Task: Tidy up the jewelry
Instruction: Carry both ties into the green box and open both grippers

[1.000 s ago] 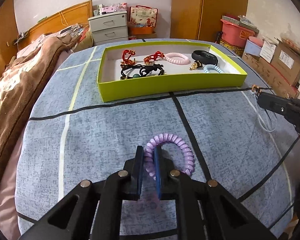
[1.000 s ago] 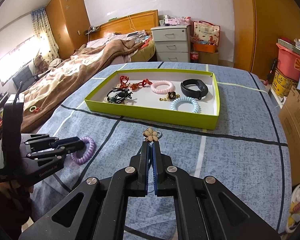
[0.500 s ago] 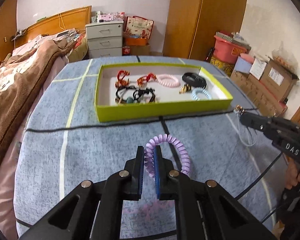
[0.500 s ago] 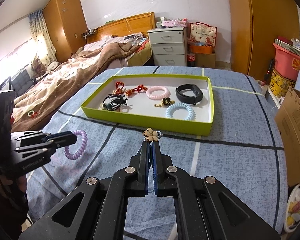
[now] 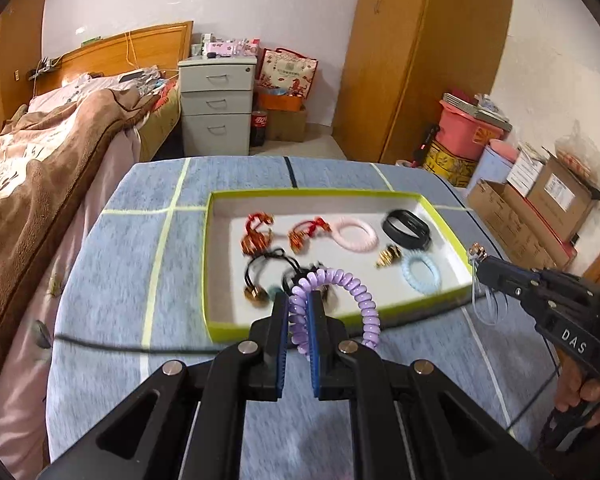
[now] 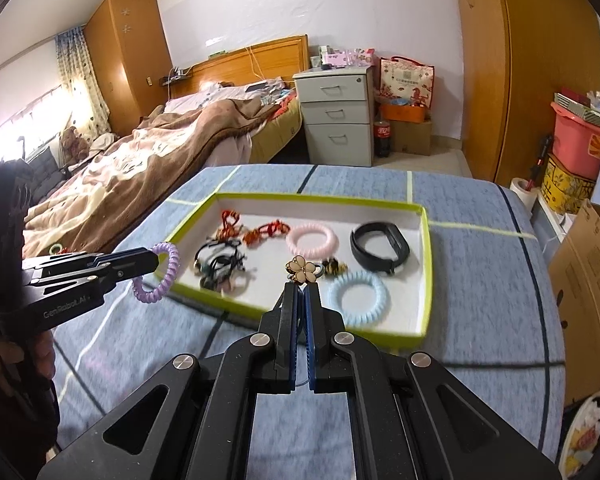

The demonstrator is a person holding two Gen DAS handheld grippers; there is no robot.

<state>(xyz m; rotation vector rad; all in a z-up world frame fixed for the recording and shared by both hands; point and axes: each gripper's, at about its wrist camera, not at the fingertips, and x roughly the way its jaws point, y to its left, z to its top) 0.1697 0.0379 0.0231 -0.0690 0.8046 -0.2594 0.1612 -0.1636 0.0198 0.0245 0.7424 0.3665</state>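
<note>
Left gripper [image 5: 298, 304] clamped on a purple spiral hair tie [image 5: 340, 300]; the coil is pinched between the blue pads and loops up and off to the right of the fingertips. From the right wrist view the same tie [image 6: 158, 272] hangs off the tip of the left gripper [image 6: 156, 262], in the air by the left near corner of the tray.

Right gripper [image 6: 300, 294] closed on the thin clear loop of a flower hair tie [image 6: 302, 270]; the cream, gold-edged flower sits just above the fingertips. In the left wrist view the right gripper [image 5: 478, 266] is held at the tray's right wall, the loop dangling below it.

Lime-green tray [image 5: 216, 272] with white floor sits on the blue-grey checked tablecloth [image 5: 112, 280]. Inside:
- two red and gold pieces [image 5: 256, 234] at the far left
- black hair ties [image 5: 268, 274] near left, blurred
- pink spiral tie [image 5: 356, 234] in the middle
- black band [image 5: 406, 228] far right
- small gold and black piece [image 5: 388, 256] between them
- pale blue spiral tie [image 5: 420, 274] near right

Both grippers are above the table on the near side of the tray.
</note>
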